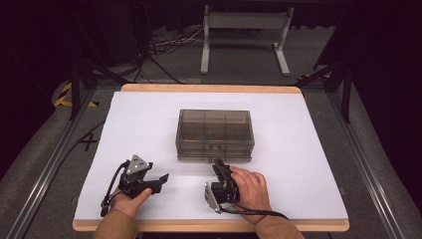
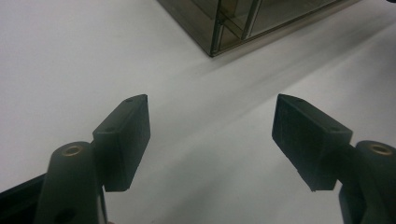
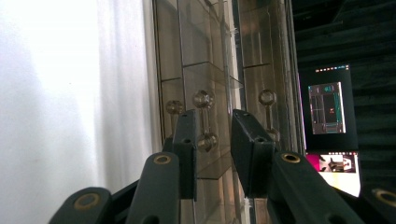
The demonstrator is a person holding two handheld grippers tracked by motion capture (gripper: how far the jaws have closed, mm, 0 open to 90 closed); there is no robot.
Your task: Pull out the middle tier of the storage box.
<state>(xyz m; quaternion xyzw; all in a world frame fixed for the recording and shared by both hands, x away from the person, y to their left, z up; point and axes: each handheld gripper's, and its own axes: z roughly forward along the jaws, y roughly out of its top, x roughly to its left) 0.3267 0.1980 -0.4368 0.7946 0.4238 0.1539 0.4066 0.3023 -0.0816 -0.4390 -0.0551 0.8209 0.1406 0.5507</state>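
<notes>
Light falls from above onto the white table sheet (image 1: 298, 149), which reads bright while the floor and room behind stay dim. The high view is soft and low in detail. In the left gripper view, faint shadow bands cross the sheet beyond the sharp black jaws. In the right gripper view the sheet left of the jaws is glared almost blank, and the smoky clear plastic drawer box (image 3: 205, 70) ahead shows reflections.

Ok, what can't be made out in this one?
- Whether the right gripper touches the drawer knob: right gripper view, jaws straddle it with a gap.
- Contents of the box: high view, too small, smoky walls.
- The monitor: right gripper view, blurred.
- Most of the box in the left gripper view, cut off by the top edge.
</notes>
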